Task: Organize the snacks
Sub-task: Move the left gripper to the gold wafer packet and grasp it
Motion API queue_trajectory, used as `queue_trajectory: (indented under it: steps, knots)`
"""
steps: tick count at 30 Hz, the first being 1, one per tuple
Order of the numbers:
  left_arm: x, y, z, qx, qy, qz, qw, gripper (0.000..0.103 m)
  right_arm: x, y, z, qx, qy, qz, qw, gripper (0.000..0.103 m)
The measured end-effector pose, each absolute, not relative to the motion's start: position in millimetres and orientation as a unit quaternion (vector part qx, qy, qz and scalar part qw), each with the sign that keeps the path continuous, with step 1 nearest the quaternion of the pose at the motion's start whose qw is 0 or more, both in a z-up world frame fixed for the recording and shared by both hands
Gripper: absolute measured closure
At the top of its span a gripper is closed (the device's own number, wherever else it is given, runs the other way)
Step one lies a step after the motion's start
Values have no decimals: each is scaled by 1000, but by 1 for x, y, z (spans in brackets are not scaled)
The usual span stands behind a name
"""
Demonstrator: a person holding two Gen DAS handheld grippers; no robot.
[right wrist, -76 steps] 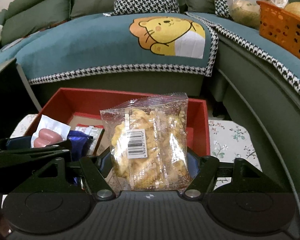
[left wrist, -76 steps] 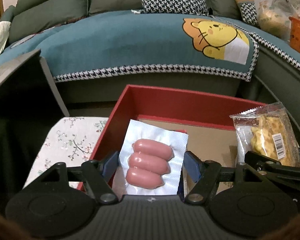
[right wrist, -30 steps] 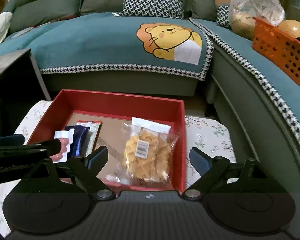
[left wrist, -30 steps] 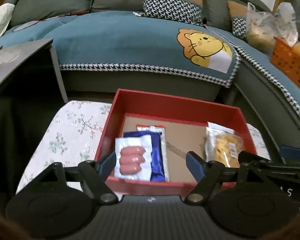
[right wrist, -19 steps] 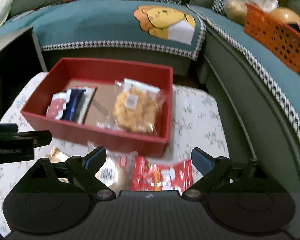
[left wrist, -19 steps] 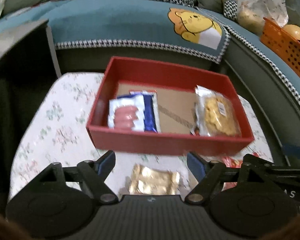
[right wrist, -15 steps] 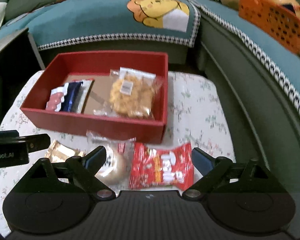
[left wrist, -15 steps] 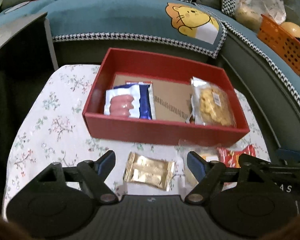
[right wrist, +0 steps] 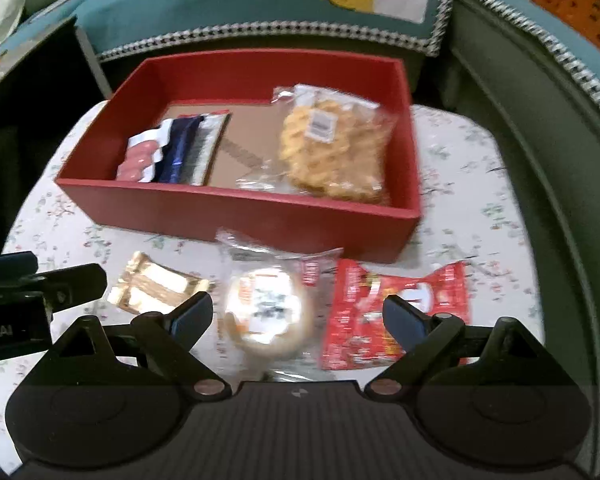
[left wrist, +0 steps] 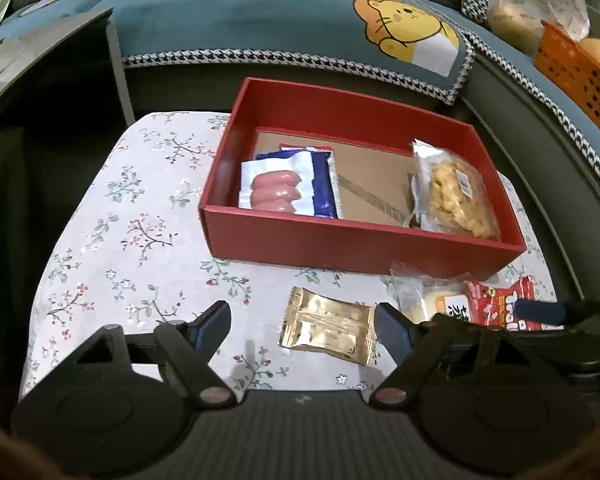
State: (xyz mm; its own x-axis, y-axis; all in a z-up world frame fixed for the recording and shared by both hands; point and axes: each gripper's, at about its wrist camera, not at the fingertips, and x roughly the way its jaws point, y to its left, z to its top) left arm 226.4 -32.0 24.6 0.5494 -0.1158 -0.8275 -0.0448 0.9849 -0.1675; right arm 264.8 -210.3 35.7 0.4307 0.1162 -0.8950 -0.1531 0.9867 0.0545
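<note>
Snacks still outside the red box [left wrist: 356,240] lie in a row on the floral cloth [left wrist: 112,240] just before its near wall. At the left, our left gripper [left wrist: 302,322] hangs with its jaws apart and empty, the gold packet [left wrist: 327,325] lying partly between them and nearer the right-hand finger; closing off-centre could push the flat foil away instead of pinching it. Next comes the round bun pack [right wrist: 266,306], between the spread, empty jaws of our right gripper [right wrist: 298,316]; its loose wrapper may slip. The red packet [right wrist: 396,316] touches it, so we risk dragging both together.
</note>
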Motion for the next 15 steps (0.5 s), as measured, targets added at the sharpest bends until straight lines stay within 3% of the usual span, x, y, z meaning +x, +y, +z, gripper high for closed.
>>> queue_trajectory:
  steps: [6, 7, 10, 15]
  knots:
    - [226, -24, 23, -86, 477, -20, 875, 20, 276, -193, 18, -20, 542, 96, 835, 9]
    - [226, -23, 22, -85, 478, -20, 874, 20, 278, -190, 14, -23, 545, 97, 833, 12]
    - [228, -21, 19, -81, 484, -24, 871, 19, 283, -185, 1, -42, 562, 88, 821, 36]
    - [233, -26, 7, -51, 493, -65, 866, 19, 270, -185, 7, -65, 560, 112, 818, 37]
